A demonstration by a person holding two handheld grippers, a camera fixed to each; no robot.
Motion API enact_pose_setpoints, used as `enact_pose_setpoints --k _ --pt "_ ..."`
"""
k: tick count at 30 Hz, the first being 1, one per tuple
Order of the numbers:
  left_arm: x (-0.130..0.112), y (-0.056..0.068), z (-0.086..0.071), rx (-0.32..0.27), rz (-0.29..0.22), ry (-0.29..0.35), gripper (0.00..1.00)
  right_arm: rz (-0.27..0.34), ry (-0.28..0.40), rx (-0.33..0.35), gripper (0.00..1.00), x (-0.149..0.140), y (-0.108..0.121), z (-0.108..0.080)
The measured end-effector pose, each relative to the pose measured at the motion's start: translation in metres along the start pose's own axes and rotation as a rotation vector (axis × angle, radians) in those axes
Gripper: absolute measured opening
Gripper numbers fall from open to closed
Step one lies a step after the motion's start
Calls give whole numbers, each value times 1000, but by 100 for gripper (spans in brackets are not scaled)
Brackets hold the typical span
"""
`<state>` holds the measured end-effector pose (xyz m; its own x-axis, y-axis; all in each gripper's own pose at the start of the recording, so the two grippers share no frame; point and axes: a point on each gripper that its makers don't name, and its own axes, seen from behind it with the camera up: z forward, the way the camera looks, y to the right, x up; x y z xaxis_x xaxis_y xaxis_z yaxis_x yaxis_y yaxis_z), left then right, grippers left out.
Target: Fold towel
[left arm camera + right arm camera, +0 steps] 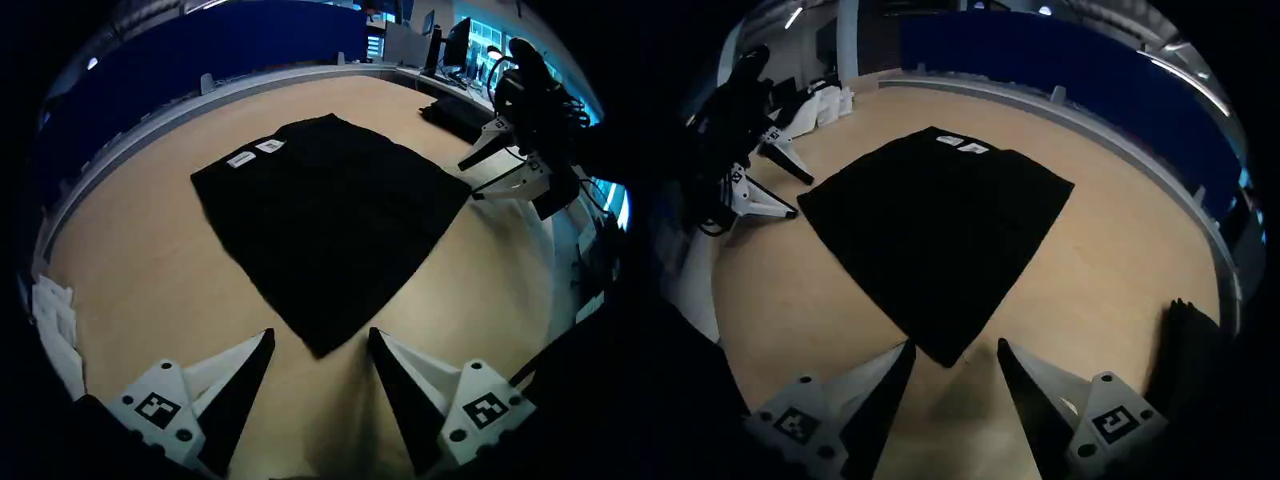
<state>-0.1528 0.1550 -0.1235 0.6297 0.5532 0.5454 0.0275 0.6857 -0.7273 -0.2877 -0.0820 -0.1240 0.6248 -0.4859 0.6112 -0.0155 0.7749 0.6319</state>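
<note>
Two white tags on the towel: too small to make out. Left gripper view: white stack at far left cut by the edge; whatever holds the right hand-held gripper, upper right, too dark to resolve. Right gripper view, lower right: dark pile, cut off, unidentifiable.

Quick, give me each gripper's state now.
Left gripper: open, holding nothing, at a corner of the towel.
Right gripper: open, holding nothing, at another corner.
</note>
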Motion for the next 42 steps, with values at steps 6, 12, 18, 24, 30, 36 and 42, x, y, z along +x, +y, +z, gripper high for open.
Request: enact_pose_setpoints --k 6,12,18,24,30,36,42 --pt "0 3 3 6 9 -5 77 25 3 10 53 -3 -5 5" --pt "0 5 3 7 9 -7 71 34 5 14 49 -7 -8 8" --pt "1 11 2 4 15 -7 57 33 6 24 38 -6 -11 8" --pt "0 14 3 2 21 -15 45 25 0 19 25 -6 -10 9" --pt "2 9 6 28 14 -29 16 29 -11 11 18 -5 -6 8" --pt "3 8 6 39 13 -33 8 46 -8 19 16 -2 -7 5" --pt "3 9 4 40 9 -32 7 55 2 25 15 3 -7 -1"
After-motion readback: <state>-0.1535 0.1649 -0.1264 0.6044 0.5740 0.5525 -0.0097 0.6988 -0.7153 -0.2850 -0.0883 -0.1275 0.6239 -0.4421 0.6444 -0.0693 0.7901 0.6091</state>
